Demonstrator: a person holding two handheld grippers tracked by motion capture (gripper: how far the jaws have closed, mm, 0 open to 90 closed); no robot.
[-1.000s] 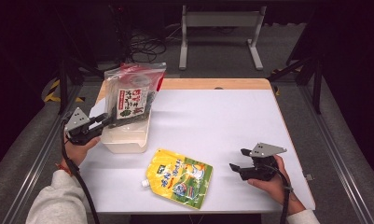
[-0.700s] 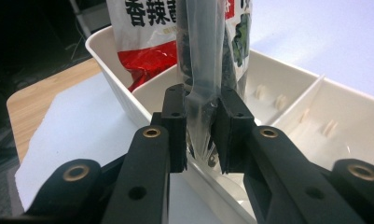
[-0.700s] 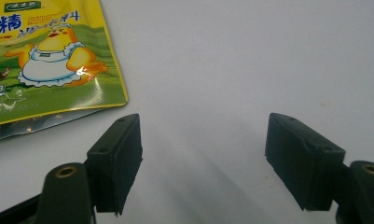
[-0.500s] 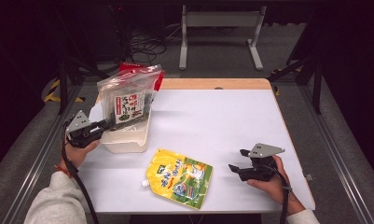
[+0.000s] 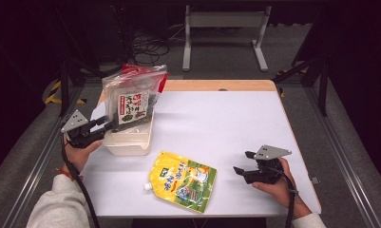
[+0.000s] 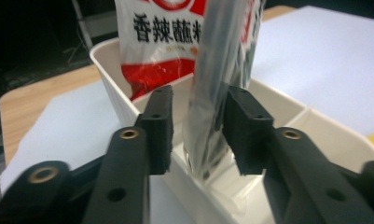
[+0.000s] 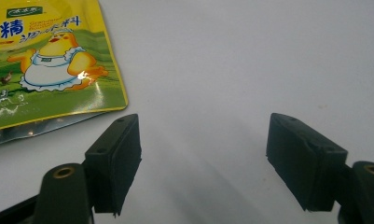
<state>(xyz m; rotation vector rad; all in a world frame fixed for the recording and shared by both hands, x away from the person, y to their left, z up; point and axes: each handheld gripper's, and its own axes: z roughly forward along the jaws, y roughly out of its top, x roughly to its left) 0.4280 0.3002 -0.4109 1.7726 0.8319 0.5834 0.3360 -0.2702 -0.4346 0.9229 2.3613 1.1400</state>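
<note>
The clear bag (image 5: pixel 133 99) of dark contents with a red-and-white label is seen standing upright in the white bin (image 5: pixel 129 141) at the table's (image 5: pixel 235 118) left side; its lower edge (image 6: pixel 212 116) lies between the jaws of the left gripper (image 6: pixel 197 126), which have just been opening, a gap being visible at one pad; the right gripper (image 5: pixel 241 168) is held wide apart and empty on the table, near the yellow spouted pouch (image 5: pixel 182 181) lying flat.
</note>
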